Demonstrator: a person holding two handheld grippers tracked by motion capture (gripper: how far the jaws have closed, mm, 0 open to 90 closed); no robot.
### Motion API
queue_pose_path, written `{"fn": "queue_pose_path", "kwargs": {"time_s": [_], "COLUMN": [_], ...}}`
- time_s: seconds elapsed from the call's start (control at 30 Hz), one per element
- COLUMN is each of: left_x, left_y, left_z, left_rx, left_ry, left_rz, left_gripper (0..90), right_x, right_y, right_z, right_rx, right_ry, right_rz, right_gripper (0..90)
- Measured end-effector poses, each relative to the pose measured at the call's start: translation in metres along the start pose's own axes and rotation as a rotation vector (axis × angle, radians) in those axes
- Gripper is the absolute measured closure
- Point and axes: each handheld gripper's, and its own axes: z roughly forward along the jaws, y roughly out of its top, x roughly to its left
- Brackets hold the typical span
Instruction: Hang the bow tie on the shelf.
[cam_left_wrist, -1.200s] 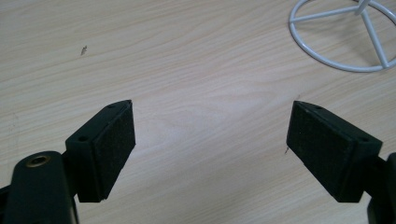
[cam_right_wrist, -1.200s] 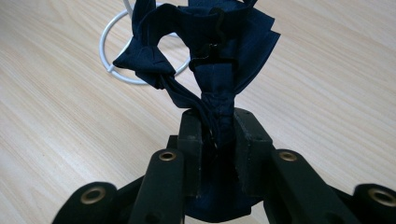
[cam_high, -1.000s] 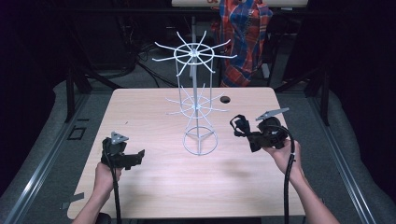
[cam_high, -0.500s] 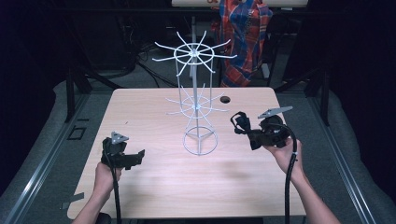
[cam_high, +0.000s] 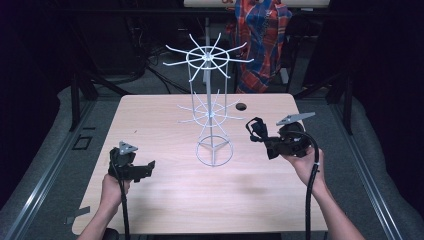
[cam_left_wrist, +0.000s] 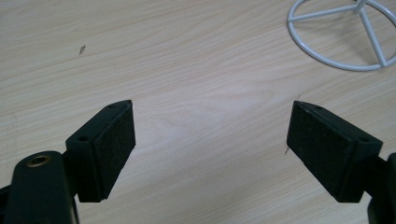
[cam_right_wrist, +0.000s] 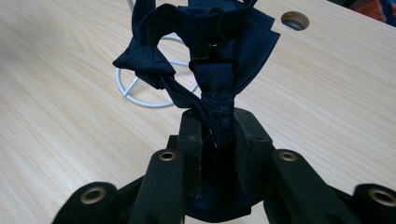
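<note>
A white wire rack (cam_high: 207, 59) with spoked tiers stands mid-table on a ring base (cam_left_wrist: 327, 60) (cam_right_wrist: 140, 100). To its right, my right gripper (cam_high: 267, 142) (cam_right_wrist: 218, 126) is shut on a dark navy bow tie (cam_high: 256, 129) (cam_right_wrist: 219, 56), held a little above the table. Its folds and strap stick out past the pads toward the rack. My left gripper (cam_high: 147, 167) (cam_left_wrist: 210, 135) hovers low over the wood at the front left, open. Nothing is between its pads (cam_left_wrist: 112, 149), and it points toward the rack's base.
The light wooden table (cam_high: 150, 115) has a round cable hole (cam_high: 241, 106) (cam_right_wrist: 295, 20) behind the rack on the right. A person in a plaid shirt (cam_high: 262, 30) stands beyond the far edge. Dark floor and metal rails surround the table.
</note>
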Motion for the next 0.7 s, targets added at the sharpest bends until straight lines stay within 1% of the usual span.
{"fn": "queue_pose_path", "kwargs": {"time_s": [0.3,0.33,0.37,0.43,0.6,0.7], "left_x": [-0.001,-0.001,0.0,0.0,0.0,-0.001], "left_y": [0.0,0.0,0.0,0.0,0.0,0.0], "left_z": [0.0,0.0,0.0,0.0,0.0,0.001], "left_rx": [0.001,0.006,0.0,0.004,0.007,0.004], "left_ry": [-0.002,-0.002,0.0,0.001,0.0,-0.004], "left_rz": [0.001,-0.001,-0.003,-0.004,0.001,0.0], "left_gripper": [15.8,15.8,15.8,15.8,15.8,15.8], "right_x": [0.001,0.001,0.0,-0.001,0.0,0.002], "right_y": [0.004,0.004,0.004,0.005,0.008,0.011], "right_z": [-0.005,-0.006,-0.007,-0.01,-0.01,-0.009], "right_rx": [-0.022,-0.026,-0.033,-0.041,-0.057,-0.054], "right_ry": [0.007,0.005,0.004,0.011,0.018,0.02], "right_rz": [-0.004,0.001,-0.002,0.012,0.015,0.008], "right_gripper": [74.3,74.3,74.3,74.3,74.3,74.3]}}
